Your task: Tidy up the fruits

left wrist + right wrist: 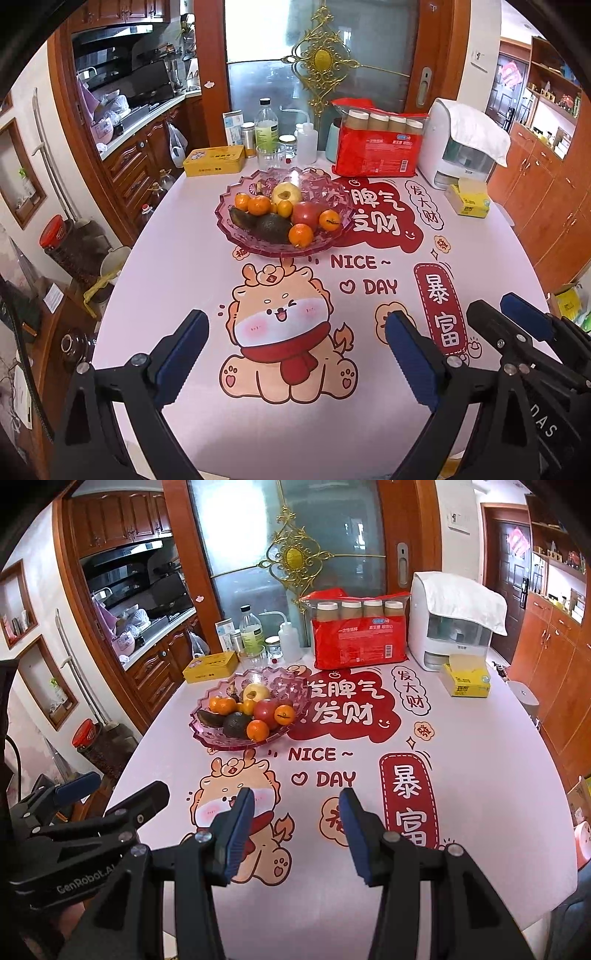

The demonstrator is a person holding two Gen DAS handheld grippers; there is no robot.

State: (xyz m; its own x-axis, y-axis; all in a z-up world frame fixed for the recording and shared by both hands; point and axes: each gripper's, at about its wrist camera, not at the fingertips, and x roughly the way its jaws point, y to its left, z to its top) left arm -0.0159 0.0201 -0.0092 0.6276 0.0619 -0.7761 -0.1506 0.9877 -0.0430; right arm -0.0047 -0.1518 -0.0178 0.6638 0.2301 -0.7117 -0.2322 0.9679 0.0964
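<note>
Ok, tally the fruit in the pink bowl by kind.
Tangerines: 5
Apples: 2 (one red, one yellow)
Avocados: 2
Dark fruit at the back, kind unclear: 1
Total: 10

At the table's point(192, 273) far edge stand a yellow tin point(214, 160) at left, bottles point(266, 127) and a glass point(270, 155), a red pack point(376, 147), and a white appliance point(456, 147) at right. A yellow tissue box point(468, 199) lies just near the appliance.
</note>
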